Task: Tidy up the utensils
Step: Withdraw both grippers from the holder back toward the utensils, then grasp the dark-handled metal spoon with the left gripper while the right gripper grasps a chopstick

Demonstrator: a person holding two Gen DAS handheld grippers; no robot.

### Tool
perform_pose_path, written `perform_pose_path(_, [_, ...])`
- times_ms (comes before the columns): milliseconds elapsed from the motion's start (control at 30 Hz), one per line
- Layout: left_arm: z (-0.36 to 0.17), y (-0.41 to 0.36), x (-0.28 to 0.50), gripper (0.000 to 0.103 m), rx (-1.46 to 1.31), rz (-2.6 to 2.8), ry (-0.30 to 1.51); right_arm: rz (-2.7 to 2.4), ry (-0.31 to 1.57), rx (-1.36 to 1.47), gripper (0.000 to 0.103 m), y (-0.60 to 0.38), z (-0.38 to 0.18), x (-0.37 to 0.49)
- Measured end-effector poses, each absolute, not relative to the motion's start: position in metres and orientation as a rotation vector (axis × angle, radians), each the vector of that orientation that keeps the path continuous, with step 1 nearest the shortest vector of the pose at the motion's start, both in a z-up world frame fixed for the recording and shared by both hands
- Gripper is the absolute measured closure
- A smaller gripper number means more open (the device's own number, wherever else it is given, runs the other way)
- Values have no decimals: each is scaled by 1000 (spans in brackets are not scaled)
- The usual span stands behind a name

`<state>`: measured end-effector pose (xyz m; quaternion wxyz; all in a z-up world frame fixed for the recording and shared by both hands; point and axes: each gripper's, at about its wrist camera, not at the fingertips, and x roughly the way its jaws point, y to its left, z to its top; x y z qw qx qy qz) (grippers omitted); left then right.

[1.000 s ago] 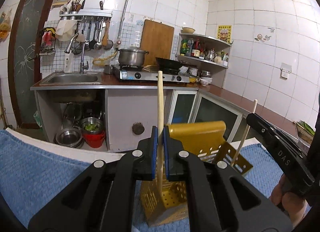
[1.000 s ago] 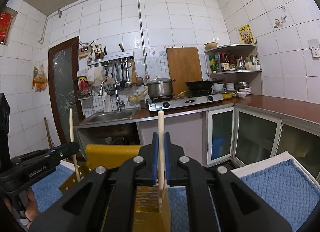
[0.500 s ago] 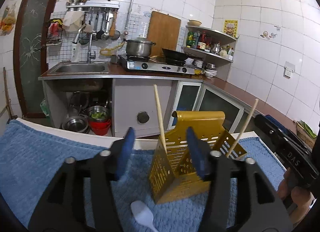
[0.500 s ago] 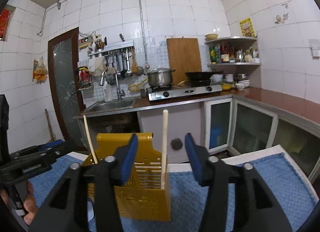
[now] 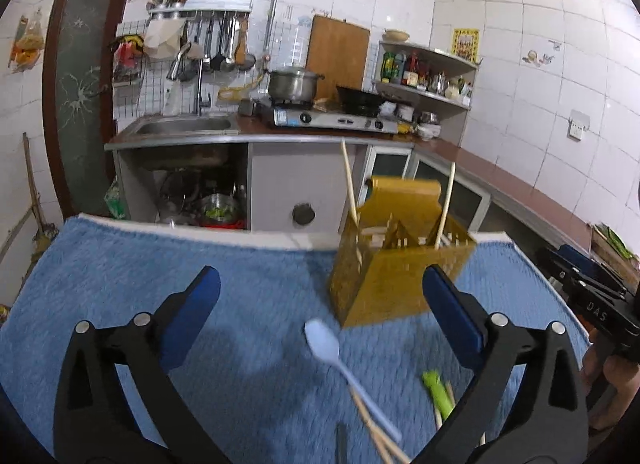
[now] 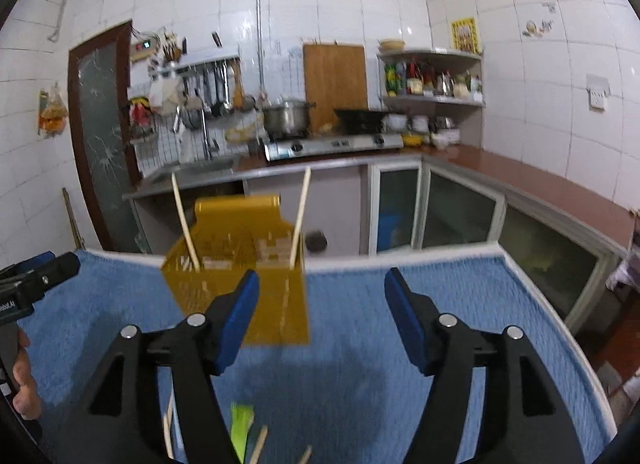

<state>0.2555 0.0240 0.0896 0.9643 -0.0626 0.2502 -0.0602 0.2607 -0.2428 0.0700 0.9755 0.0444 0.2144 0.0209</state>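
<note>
Jaws of both grippers opening, empty — chopsticks (image 5: 349,184) upright, tilted in holder (image 5: 396,264).

left gripper (image 5: 320,296) jaws opening, empty, chopsticks (image 5: 445,204) in yellow holder (image 5: 392,284)

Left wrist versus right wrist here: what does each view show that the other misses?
Only the left wrist view shows the white spoon lying on the towel. Only the right wrist view shows the towel's far right edge. Both show the yellow holder with two chopsticks standing in it, the green utensil, loose chopsticks, and an empty tool whose jaws are opening.
</note>
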Motion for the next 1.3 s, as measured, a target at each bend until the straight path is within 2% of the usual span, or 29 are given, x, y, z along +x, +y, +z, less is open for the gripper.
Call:
perform_pose_path(433, [28, 25, 224, 5, -117, -78, 699, 9, 640, 175, 35, -245, -11, 223])
perform_pose_path(900, [-23, 6, 205, 5, -34, -103, 827, -36, 743, 129, 36, -223, -51, 212])
perform_pose_path(1067, [-29, 2, 205, 5, -20, -108, 862, -32, 783, 119, 44, -220, -59, 214])
perform_pose_path(1167, [-31, -2, 205, 8, 1, -116, 871, -25, 797, 119, 52, -219, -60, 215])
perform_pose_path(1300, [-32, -12, 204, 21, 40, -146, 879, -12, 816, 120, 63, -218, -61, 218])
